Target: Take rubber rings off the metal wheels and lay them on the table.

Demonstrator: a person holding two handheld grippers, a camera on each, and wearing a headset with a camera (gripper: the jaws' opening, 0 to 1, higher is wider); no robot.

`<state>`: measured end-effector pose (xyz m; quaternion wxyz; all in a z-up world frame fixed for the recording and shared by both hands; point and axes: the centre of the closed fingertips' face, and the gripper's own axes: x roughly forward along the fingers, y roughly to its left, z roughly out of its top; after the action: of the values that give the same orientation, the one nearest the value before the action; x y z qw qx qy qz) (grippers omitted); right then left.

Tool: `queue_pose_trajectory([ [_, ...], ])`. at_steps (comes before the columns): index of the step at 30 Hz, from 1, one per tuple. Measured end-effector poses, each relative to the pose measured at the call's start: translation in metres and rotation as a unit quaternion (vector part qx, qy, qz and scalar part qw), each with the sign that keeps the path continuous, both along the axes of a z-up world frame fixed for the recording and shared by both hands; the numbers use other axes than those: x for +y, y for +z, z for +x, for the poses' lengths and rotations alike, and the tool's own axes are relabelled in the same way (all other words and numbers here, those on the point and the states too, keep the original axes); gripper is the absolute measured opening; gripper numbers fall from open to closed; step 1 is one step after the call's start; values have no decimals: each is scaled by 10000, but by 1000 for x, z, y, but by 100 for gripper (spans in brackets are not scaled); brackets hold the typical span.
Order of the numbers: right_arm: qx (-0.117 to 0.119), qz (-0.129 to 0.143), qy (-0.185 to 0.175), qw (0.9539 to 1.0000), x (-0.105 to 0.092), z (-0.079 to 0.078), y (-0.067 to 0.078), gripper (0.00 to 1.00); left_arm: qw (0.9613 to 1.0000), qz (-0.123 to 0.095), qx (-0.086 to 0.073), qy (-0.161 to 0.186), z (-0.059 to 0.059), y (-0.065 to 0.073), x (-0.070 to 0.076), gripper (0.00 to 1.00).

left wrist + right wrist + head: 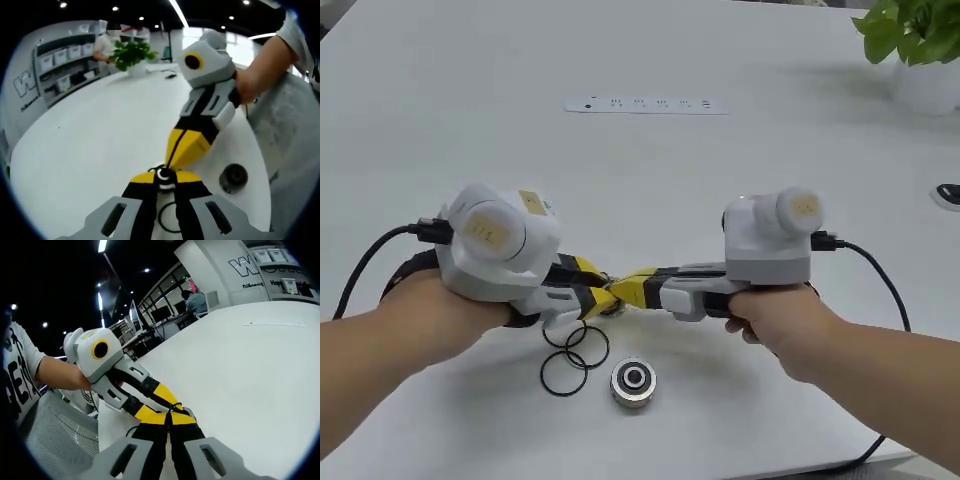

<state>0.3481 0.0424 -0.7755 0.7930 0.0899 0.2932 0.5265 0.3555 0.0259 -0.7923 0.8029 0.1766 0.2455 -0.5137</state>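
Observation:
My left gripper [601, 298] is shut on a small metal wheel [163, 173], held just above the white table [650, 180]. My right gripper [624, 289] meets it tip to tip, its yellow jaws pinched shut on the thin black rubber ring [178, 409] of that wheel. In the right gripper view my own jaws [170, 421] close under the left gripper [150, 390]. Another metal wheel [633, 382] lies flat below the grippers. Three loose black rings [564, 373] lie overlapping to its left.
A white power strip [646, 104] lies at the far middle of the table. A potted plant [915, 35] stands at the back right, with a small black object [948, 195] at the right edge. Cables trail from both grippers. The table's near edge runs close below the wheel.

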Motion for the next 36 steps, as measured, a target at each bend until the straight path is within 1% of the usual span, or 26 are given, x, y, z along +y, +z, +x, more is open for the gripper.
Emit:
queue_pose_trajectory([
  [1,12,-12,0,10000,-2,3,-3,0,10000,-11,6,3,0,0,0,13],
  [4,15,-109,-74,9999,-8,5,-10,0,10000,-29,22,10,0,0,1,13],
  [7,35,-156,-193,9997,-15,8,-12,0,10000,-67,21,4,0,0,1,13],
  [10,70,-139,-299,9994,-19,13,-13,0,9999,-109,22,-15,-1,1,1,13],
  [12,83,-164,-306,9994,-19,11,-14,0,9999,-142,74,8,-1,1,0,13],
  [14,89,-173,-311,9993,-20,11,-15,0,9999,-142,90,9,0,1,0,13],
  [16,98,-162,-311,9993,-20,12,-15,0,9999,-139,81,-14,-1,1,0,13],
  [19,102,-150,-311,9994,-19,11,-14,0,9999,-68,-38,-104,-2,2,-1,14],
  [21,107,-150,-310,9994,-20,11,-14,0,9999,-72,-43,-104,-1,2,0,15],
  [24,114,-144,-311,9993,-20,11,-14,0,9999,-90,-38,-108,-1,3,0,16],
  [26,116,-136,-314,9993,-20,11,-13,0,9998,-134,-6,-121,-3,4,-1,18],
  [31,124,-106,-328,9993,-20,10,-11,0,9996,-249,1,-104,-5,11,-2,19],
  [36,125,-79,-334,9993,-20,10,-10,0,9995,-268,-17,-134,-7,13,-1,20],
])
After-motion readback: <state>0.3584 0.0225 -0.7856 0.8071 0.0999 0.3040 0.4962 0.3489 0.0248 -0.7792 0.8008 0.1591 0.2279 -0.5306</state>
